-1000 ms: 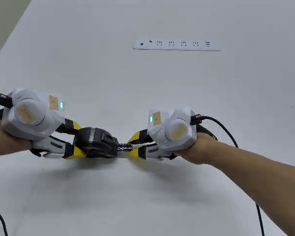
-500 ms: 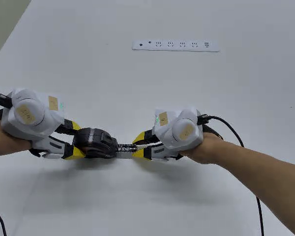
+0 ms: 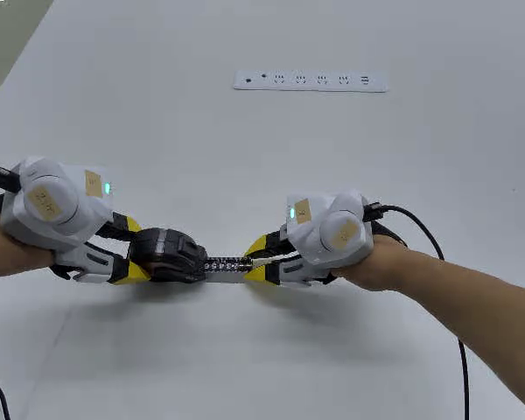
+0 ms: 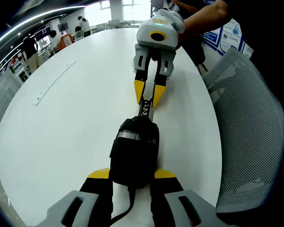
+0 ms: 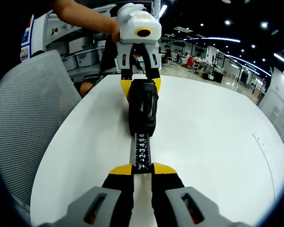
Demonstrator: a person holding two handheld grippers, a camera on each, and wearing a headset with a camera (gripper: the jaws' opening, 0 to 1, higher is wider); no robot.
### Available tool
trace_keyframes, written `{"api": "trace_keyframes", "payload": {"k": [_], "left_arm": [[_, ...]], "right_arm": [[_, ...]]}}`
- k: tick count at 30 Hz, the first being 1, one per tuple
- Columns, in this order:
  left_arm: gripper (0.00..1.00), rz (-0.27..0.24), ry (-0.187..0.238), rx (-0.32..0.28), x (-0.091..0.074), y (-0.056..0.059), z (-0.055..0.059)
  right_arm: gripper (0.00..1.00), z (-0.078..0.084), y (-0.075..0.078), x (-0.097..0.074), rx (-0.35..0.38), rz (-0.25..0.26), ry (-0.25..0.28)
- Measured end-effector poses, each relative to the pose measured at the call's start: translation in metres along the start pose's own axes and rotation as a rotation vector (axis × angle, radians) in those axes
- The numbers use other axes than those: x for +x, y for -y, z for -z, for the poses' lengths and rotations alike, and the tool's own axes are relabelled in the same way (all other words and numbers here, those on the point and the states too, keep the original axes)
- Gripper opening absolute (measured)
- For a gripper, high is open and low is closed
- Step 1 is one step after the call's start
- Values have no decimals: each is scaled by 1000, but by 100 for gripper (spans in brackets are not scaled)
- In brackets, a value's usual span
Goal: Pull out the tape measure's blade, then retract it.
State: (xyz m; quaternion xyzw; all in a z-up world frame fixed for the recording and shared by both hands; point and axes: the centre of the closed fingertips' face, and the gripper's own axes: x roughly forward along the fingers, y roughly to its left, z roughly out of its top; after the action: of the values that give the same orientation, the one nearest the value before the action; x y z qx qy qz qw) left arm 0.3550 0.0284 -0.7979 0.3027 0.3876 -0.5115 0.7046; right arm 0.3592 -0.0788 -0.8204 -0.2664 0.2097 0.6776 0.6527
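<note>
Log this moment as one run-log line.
left gripper: shut on black tape measure case | right gripper: shut on tip of dark numbered blade | blade: short length out

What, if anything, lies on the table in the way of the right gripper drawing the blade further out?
Nothing visible. The right gripper holds the blade, and the table behind it is bare; the power strip lies far off at the back.

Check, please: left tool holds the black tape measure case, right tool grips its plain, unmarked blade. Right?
No: the right gripper view shows white numbers on the black blade. Left tool holding the black tape measure case, right tool gripping the blade: correct.
</note>
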Motion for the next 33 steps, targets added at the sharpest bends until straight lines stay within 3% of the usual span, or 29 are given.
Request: {"api": "trace_keyframes", "payload": {"k": [33], "left_arm": [[27, 6, -3, -2, 2, 0, -1]], "right_arm": [[11, 22, -1, -23, 0, 4, -11]]}}
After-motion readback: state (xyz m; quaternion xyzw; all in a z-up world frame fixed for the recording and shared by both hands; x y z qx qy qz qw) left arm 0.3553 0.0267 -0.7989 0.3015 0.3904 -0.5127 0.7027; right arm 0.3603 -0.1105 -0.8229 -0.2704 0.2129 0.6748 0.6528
